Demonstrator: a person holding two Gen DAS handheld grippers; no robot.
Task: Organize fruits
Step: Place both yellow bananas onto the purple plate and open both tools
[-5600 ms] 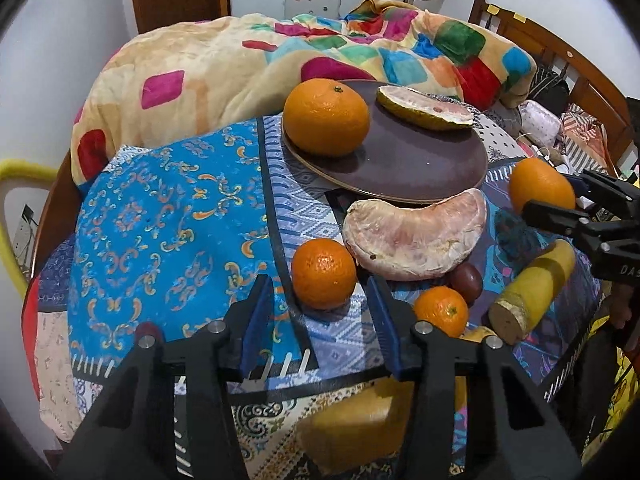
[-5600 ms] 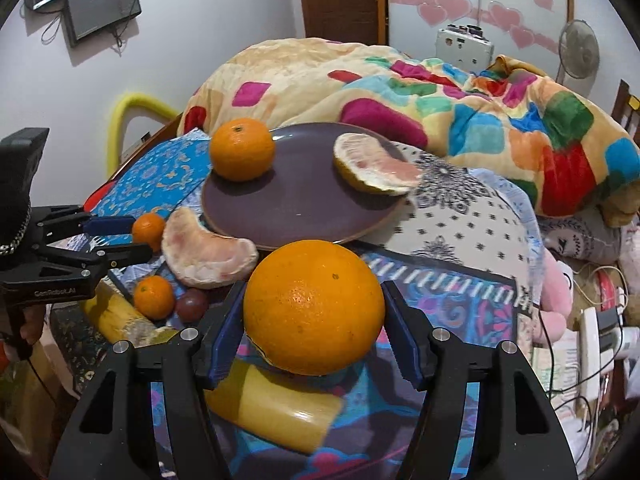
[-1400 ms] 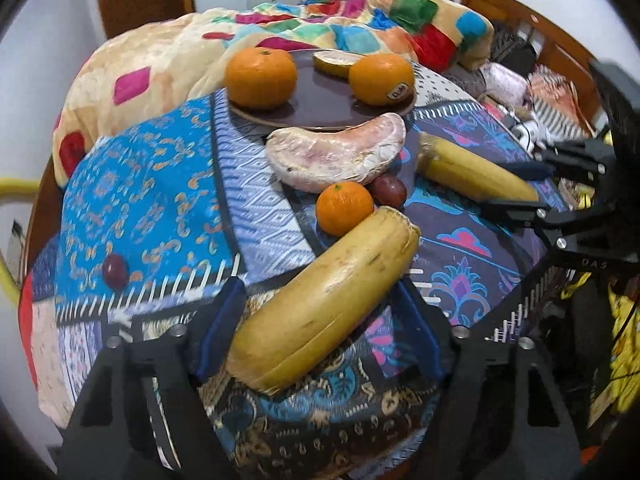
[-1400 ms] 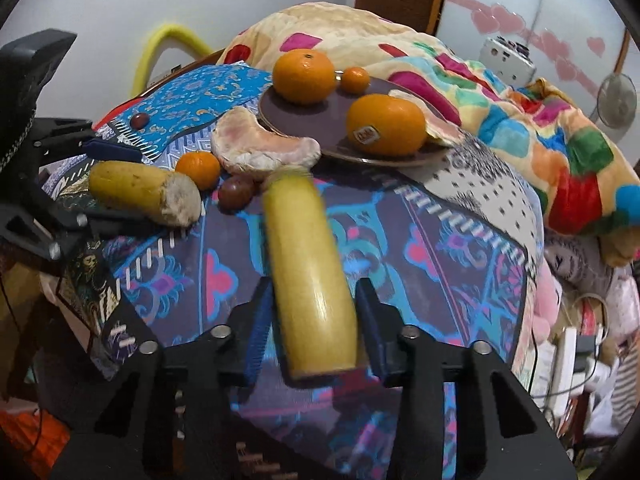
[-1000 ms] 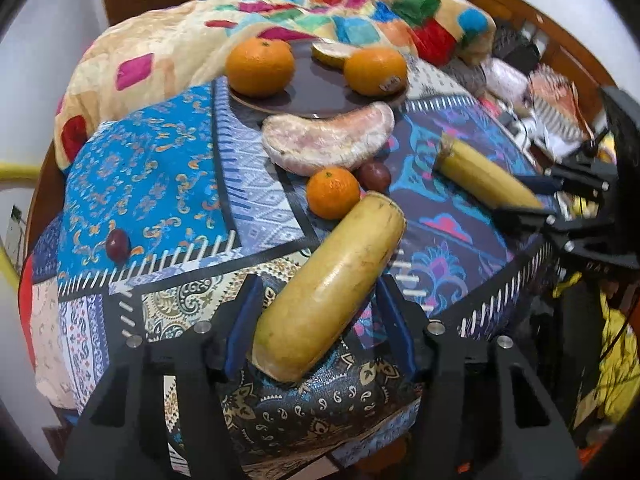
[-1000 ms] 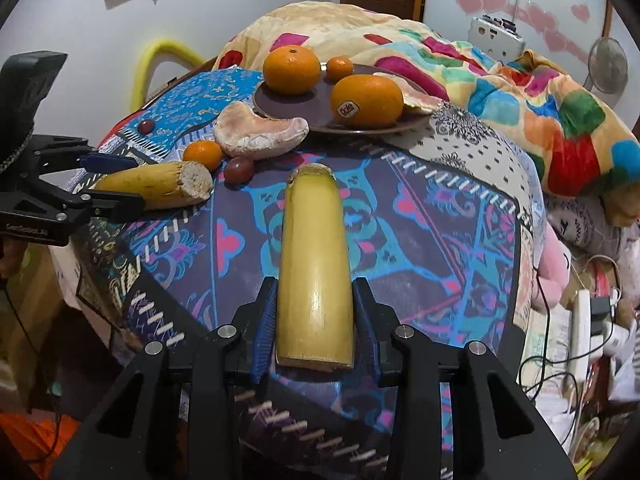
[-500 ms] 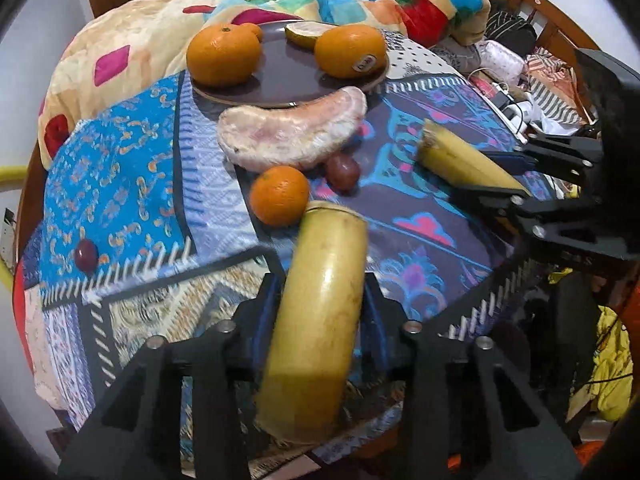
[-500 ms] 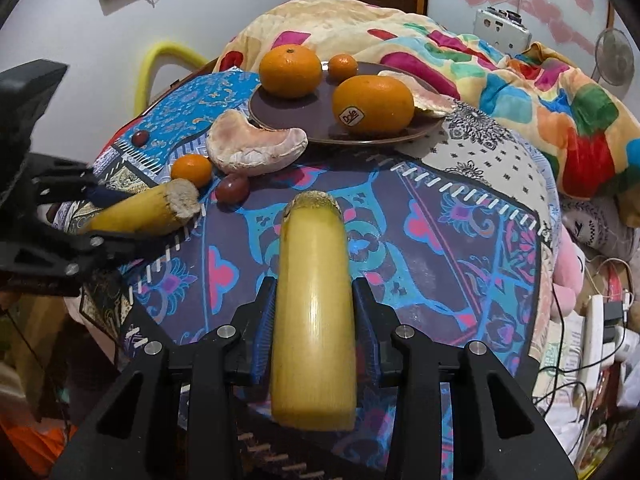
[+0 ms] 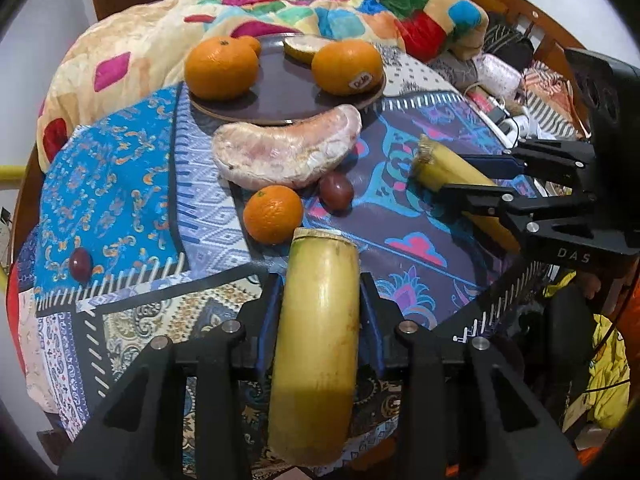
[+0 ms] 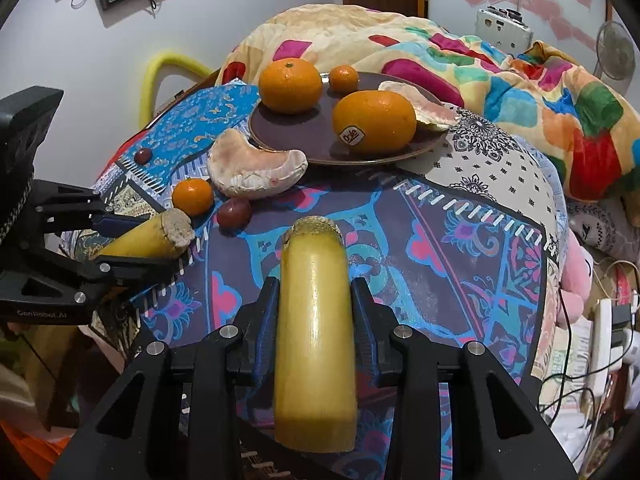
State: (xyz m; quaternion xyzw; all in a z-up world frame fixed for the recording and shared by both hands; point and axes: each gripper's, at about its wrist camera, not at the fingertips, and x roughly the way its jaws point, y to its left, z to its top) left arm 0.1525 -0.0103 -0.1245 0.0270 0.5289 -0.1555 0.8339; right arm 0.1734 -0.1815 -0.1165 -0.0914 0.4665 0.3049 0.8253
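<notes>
My left gripper (image 9: 320, 292) has its jaws closing, pads pressed on a yellow banana piece (image 9: 316, 340) that points along the fingers. My right gripper (image 10: 314, 296) is shut on a second banana piece (image 10: 316, 340), held over the patterned cloth. Each gripper shows in the other's view: the right gripper (image 9: 456, 174) at the right, the left gripper (image 10: 140, 240) at the left. At the back a brown plate (image 9: 288, 96) carries two big oranges (image 9: 221, 68), a small one and a pomelo slice. In front of it lie a pomelo segment (image 9: 286, 152), a mandarin (image 9: 273, 214) and a dark red fruit (image 9: 337, 192).
Another dark red fruit (image 9: 80, 264) lies near the cloth's left edge. A colourful quilt (image 10: 500, 64) is piled behind the plate. A wooden bed frame (image 9: 520, 8) and cables with a power strip (image 10: 608, 332) are to the right. The cloth drops off at the near edge.
The left jaws have closed in on the banana piece, which has swung from slanted to straight along the fingers. The right gripper has kept its hold and barely shifted.
</notes>
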